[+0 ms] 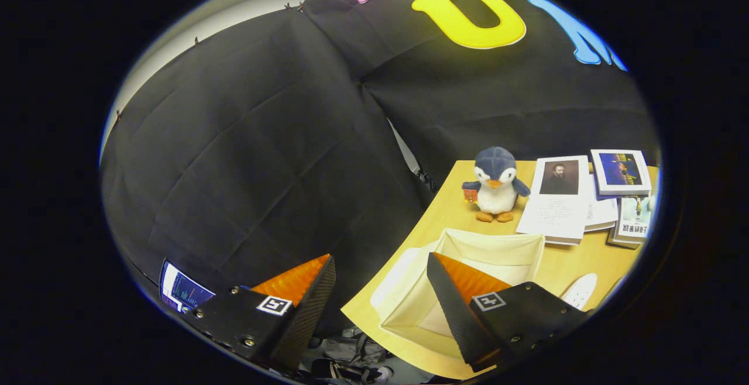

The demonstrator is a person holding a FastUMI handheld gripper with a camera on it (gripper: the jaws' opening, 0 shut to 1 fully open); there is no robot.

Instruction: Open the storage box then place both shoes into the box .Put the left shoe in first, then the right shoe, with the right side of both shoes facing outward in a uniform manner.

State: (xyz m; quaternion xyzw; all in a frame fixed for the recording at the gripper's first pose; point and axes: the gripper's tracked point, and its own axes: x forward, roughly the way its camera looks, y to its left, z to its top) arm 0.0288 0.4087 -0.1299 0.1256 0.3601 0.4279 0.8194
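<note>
Cream fabric forms the storage box (pixel 491 256), which sits open on the wooden table (pixel 570 268) just ahead of my right finger; that finger covers part of its interior, so I cannot make out whether anything lies inside. My tongs (pixel 380 277) are spread wide and pinch nothing, the left finger hanging off the table's edge over dark cloth. Just beside the right finger, a white rounded shape (pixel 580 289) lies on the table, cut off by the finger housing; it may be a shoe, but I cannot confirm this. Beyond the box stands a plush penguin (pixel 495 185), upright, facing me. Beside the penguin, well beyond the right finger, several books (pixel 585 195) lie in overlapping stacks, the farthest ones cropped. Next to the left finger, part of a small screen (pixel 182 291) shows. Below the table edge, between the fingers, lies unidentifiable clutter (pixel 351 356).
</note>
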